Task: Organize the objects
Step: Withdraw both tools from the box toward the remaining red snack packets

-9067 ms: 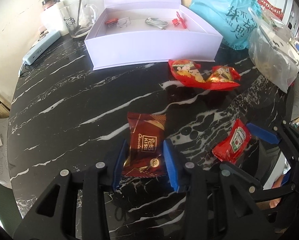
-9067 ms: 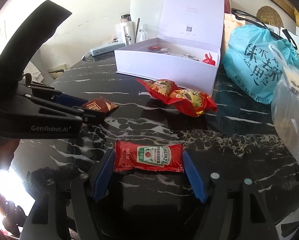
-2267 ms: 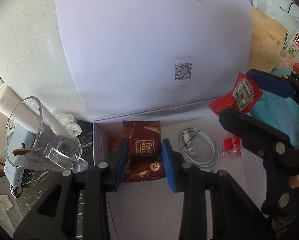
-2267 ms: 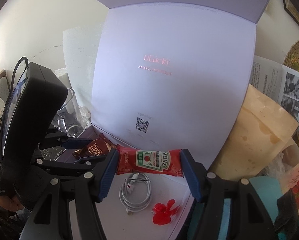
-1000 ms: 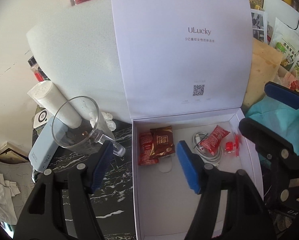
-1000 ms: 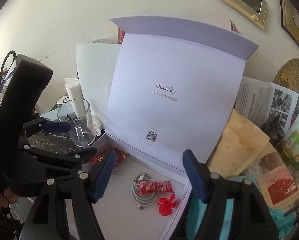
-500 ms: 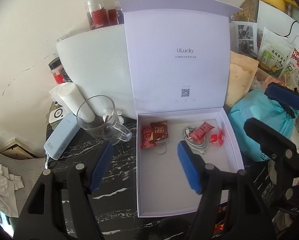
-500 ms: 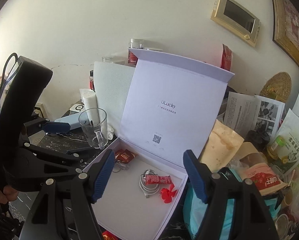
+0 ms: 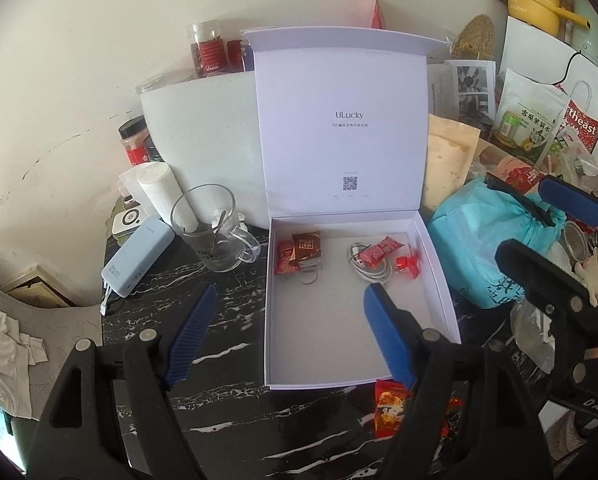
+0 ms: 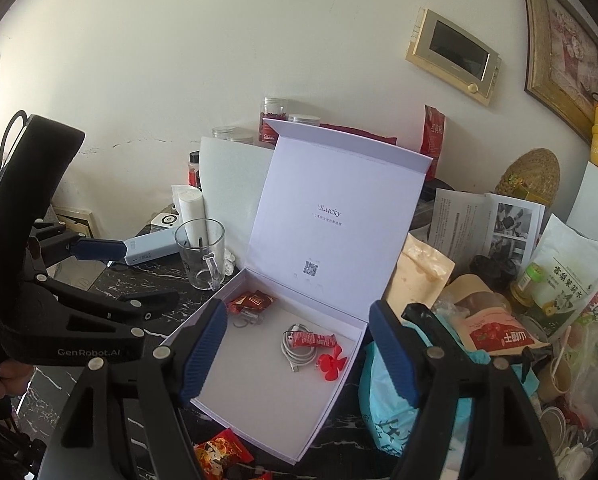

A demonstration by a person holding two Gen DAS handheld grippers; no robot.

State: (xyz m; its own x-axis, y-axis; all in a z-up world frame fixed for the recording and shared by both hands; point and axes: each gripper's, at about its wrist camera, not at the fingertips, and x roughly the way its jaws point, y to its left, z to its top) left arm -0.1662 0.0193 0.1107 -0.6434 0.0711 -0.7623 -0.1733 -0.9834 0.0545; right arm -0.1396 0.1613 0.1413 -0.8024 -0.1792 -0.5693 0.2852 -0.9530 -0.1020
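Note:
The white box (image 9: 439,280) stands open on the black marble table, lid upright. Inside at the back lie the brown chocolate packet (image 9: 307,246) (image 10: 257,300) and the red ketchup sachet (image 9: 379,251) (image 10: 313,339), which rests on a white cable (image 9: 369,270). A red snack bag (image 9: 391,406) (image 10: 219,454) lies on the table in front of the box. My left gripper (image 9: 289,338) is open and empty above the box's front half. My right gripper (image 10: 299,356) is open and empty, held back over the box's near right side.
A glass mug (image 9: 211,236) and a blue power bank (image 9: 139,258) stand left of the box. A teal plastic bag (image 9: 495,240) and many food pouches crowd the right. A red clip (image 10: 331,364) lies in the box. A white wall is behind.
Both grippers have pulled back and up from the box, open and empty. The chocolate packet and ketchup sachet stay in the box. More of the table shows now.

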